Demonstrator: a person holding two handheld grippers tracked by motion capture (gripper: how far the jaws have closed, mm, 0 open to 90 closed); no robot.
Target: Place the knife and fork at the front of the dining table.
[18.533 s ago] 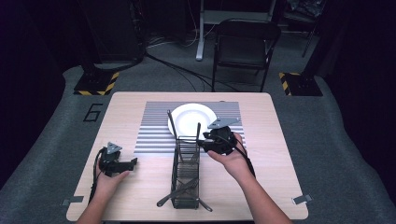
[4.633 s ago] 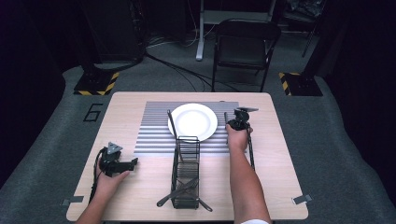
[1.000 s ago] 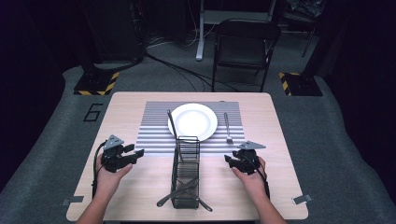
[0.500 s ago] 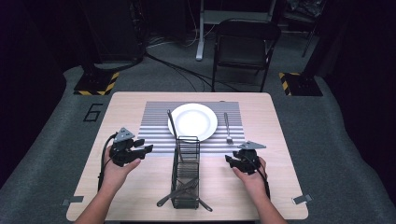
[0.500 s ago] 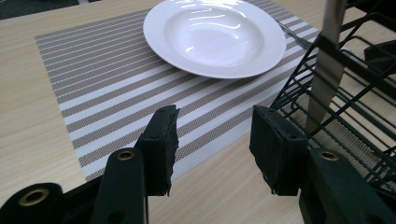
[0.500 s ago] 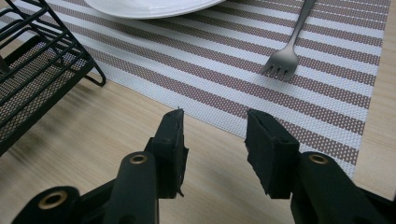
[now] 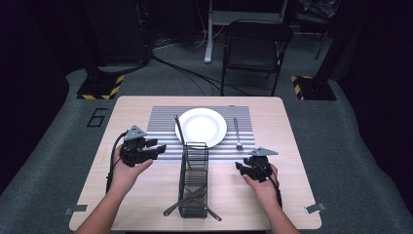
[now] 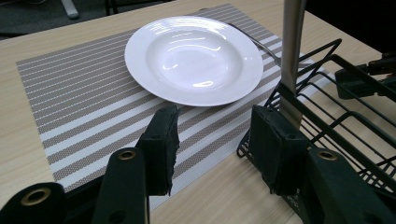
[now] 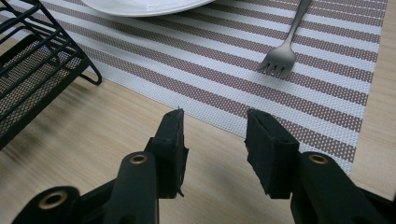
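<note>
While the black wire caddy (image 7: 194,178) lies on its side on the wooden table (image 7: 292,146), cutlery sits in its near end, a handle and a tip poking out past the rim; which pieces they are I cannot tell. One long utensil (image 7: 178,129) sticks out of its far end toward the white plate (image 7: 201,126), which is empty and sits on the striped placemat (image 7: 160,119). Left gripper (image 8: 212,140): jaws apart, nothing between them, held over the mat's near edge; the plate lies ahead beyond the tips, the caddy just beside its right jaw, the utensil's flat metal shaft rising right behind that jaw. Right gripper (image 9: 215,135): jaws apart, empty, over bare wood just short of the mat; the fork (image 9: 285,46) lies ahead and slightly right of the tips, tines toward them, apart from both jaws; the caddy's corner is off to the left.
</note>
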